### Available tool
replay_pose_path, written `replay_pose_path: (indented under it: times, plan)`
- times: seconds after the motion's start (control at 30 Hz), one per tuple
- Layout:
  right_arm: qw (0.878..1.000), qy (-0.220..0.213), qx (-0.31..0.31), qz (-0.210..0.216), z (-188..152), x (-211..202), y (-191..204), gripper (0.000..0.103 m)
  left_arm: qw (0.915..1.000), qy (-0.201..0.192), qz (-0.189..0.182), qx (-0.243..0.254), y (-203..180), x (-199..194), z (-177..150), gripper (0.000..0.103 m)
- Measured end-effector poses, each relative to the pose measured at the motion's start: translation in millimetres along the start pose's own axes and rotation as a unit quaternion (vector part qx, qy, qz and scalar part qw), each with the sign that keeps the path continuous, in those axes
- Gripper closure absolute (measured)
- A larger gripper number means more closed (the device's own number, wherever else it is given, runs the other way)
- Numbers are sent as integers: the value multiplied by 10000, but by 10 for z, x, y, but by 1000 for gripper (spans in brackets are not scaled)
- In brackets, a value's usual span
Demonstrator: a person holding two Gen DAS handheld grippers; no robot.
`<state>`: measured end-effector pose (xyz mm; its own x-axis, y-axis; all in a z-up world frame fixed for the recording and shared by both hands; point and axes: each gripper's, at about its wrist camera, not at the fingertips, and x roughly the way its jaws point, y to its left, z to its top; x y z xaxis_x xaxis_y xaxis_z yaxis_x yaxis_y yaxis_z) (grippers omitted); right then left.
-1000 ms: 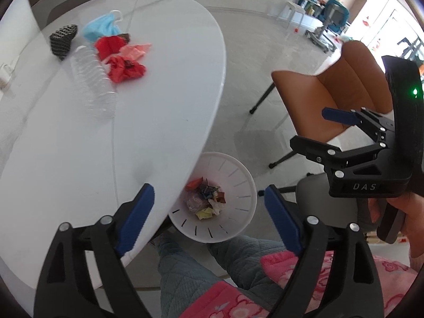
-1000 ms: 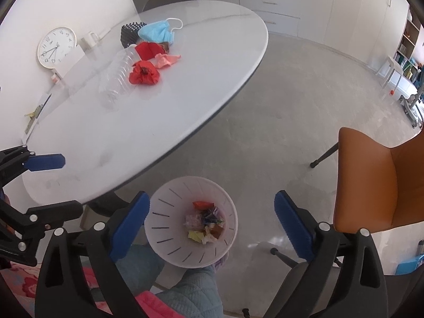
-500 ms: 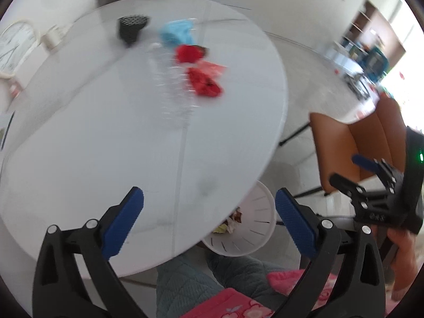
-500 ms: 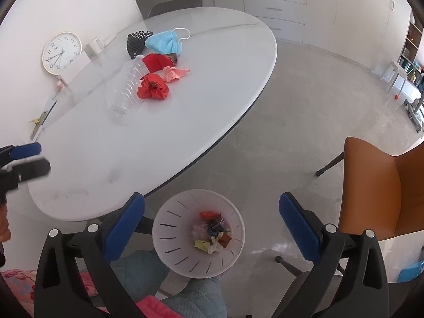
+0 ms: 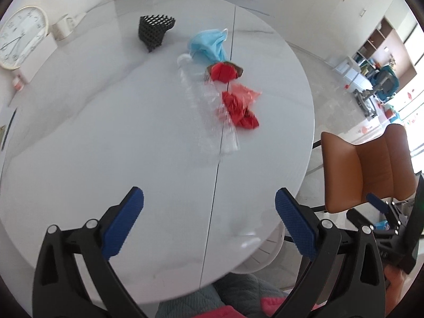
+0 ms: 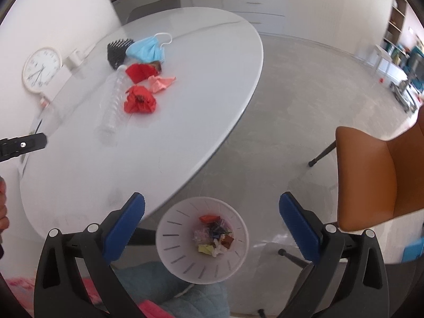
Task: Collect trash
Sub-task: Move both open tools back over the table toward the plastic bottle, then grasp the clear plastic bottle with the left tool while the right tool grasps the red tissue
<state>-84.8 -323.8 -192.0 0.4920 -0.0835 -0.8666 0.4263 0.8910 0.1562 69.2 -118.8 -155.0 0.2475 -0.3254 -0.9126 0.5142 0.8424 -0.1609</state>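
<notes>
A: In the left wrist view, the left gripper is wide and holds nothing, above the table; the trash lies far ahead

B: In the right view, the right gripper is wide over the white bin on the floor

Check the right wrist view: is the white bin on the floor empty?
No, the white bin already holds a small heap of crumpled wrappers at its bottom.

We hold our left gripper above the table's near edge with its blue-padded fingers spread wide and gripping nothing, while our right gripper hangs off that edge, its own fingers equally wide apart and bare.
</notes>
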Motion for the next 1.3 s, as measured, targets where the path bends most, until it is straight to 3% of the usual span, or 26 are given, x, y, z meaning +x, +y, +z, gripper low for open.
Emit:
replay_pose_path:
  times: [0.2,0.43,0.6,0.67,0.8,0.93,1.13,1.3]
  plan:
    - [9999,29,-155,-23,250,87,289,2,9997,67,-207,-116,150,119,220,8]
    - [9975,-7,-649,273,657,238,379,2,9966,-129,-6,-820,248,219,409,8]
    - [9874,254,-1361,768,1045,515,273,2,9920,-212,324,-1198,93,346,557,8]
    - [9762,356,-1849,1075,1211,644,230,2,9870,-265,489,-1506,-18,407,607,8]
    - [9403,527,-2890,1718,1501,920,173,2,9727,-458,801,-2130,-171,523,686,8]
    - [9112,606,-3508,2075,1683,1131,194,2,9631,-398,1115,-2417,-212,731,833,8]
    - [8877,848,-3729,2565,1746,1358,279,2,9595,-96,1364,-2465,-102,1130,1100,8]
    - [8781,963,-3816,2722,1765,1537,359,2,9613,222,1541,-2275,21,1424,1224,8]
